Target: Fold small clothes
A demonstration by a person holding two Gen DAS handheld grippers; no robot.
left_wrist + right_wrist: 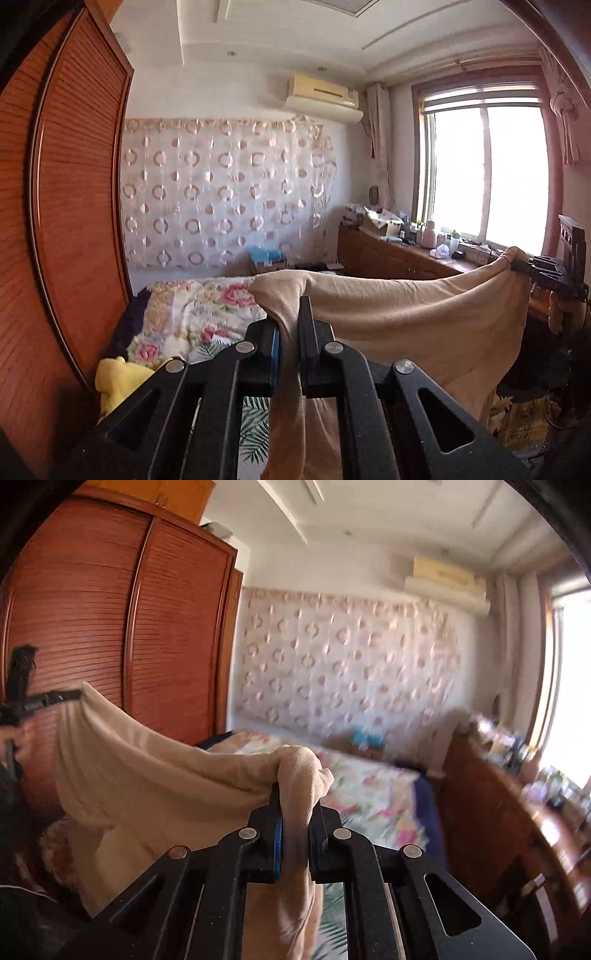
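The left gripper (290, 332) is clamped on one bunched corner of the beige garment (406, 317); the right gripper (295, 812) is clamped on the opposite corner. The garment hangs spread between them, raised above the bed (192, 314) with its floral cover, its lower part drooping.
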